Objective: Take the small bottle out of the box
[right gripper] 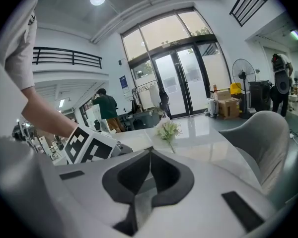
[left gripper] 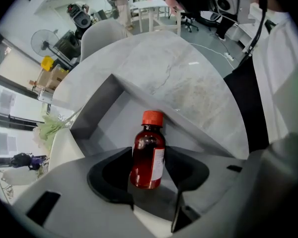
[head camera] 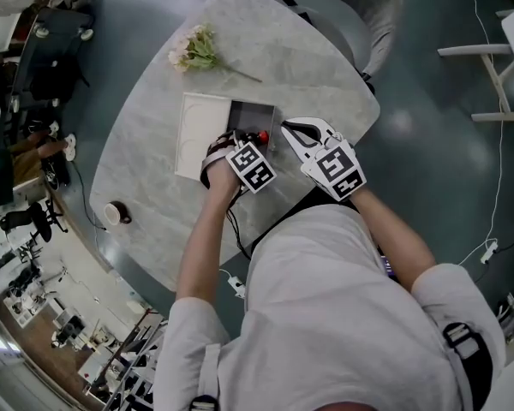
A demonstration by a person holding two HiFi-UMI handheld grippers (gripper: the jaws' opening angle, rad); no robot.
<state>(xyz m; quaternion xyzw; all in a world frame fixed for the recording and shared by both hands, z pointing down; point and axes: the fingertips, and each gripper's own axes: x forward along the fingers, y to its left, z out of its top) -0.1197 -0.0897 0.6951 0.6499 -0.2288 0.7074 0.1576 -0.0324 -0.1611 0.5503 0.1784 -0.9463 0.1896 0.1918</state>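
Note:
The small amber bottle (left gripper: 148, 158) with a red cap (head camera: 262, 137) stands inside the grey box (left gripper: 97, 120), close to its wall. My left gripper (left gripper: 149, 151) points straight down into the box (head camera: 250, 114), and its black pads press on both sides of the bottle's body. In the head view the left gripper (head camera: 248, 150) sits over the box's near edge, and its marker cube hides most of the bottle. My right gripper (head camera: 285, 128) hovers just right of the box. Its jaws (right gripper: 150, 155) are shut with nothing between them.
The box's white lid (head camera: 201, 131) lies open to the left on the marble table (head camera: 308, 67). A flower sprig (head camera: 197, 50) lies at the table's far side and a small cup (head camera: 116, 214) at its left edge. A grey chair (head camera: 364, 11) stands beyond the table.

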